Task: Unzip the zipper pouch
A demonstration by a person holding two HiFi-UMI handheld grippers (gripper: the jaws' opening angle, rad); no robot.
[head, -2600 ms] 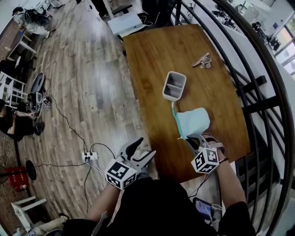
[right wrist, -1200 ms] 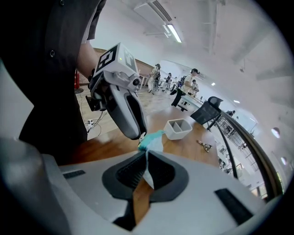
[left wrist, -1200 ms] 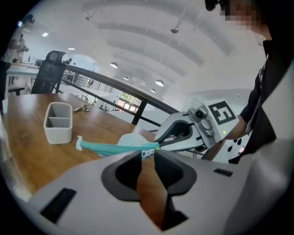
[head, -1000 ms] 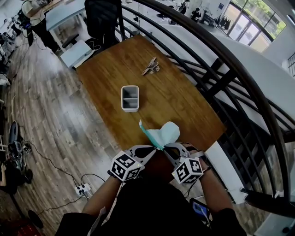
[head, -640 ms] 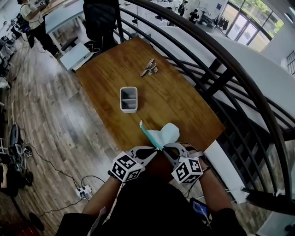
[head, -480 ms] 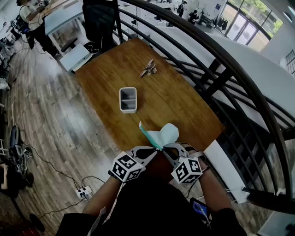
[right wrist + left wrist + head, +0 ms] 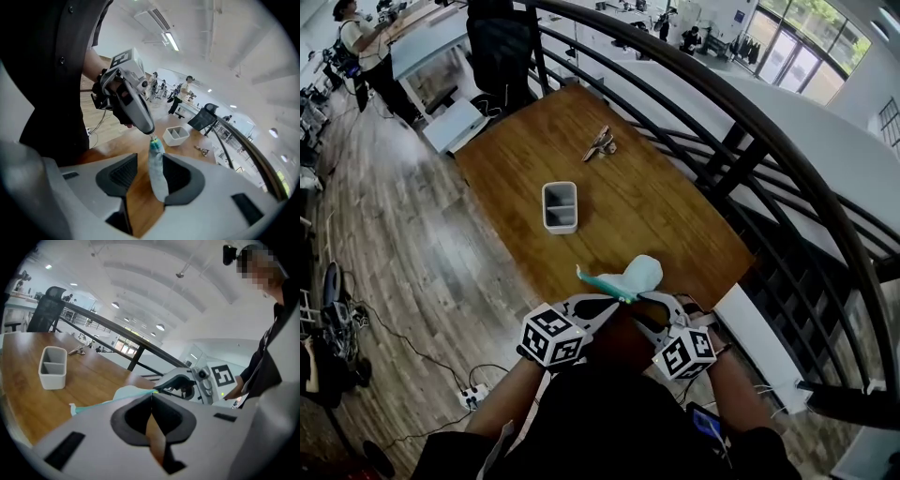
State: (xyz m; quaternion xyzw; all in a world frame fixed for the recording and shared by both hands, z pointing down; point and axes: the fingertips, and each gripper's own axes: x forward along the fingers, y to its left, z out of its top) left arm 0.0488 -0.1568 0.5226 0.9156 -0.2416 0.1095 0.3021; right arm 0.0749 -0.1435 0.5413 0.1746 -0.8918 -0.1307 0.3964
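Pouch (image 7: 637,275) hanging over table's (image 7: 656,197) near edge | left gripper (image 7: 151,132) pinching its teal zipper end, jaws clamped tight, likely readying the pull | right gripper (image 7: 649,302) jaws just opening, straddling pouch body without pressing (probably regripping)

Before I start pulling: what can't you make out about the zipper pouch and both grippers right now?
- Zipper pull: the shut left gripper covers it in the left gripper view, and it is too small in the head view.
- How far the zipper pouch is unzipped: the right gripper view shows it edge-on between the jaws of the right gripper, which have just been opening.
- Small item at the far end of the table: too small to name.
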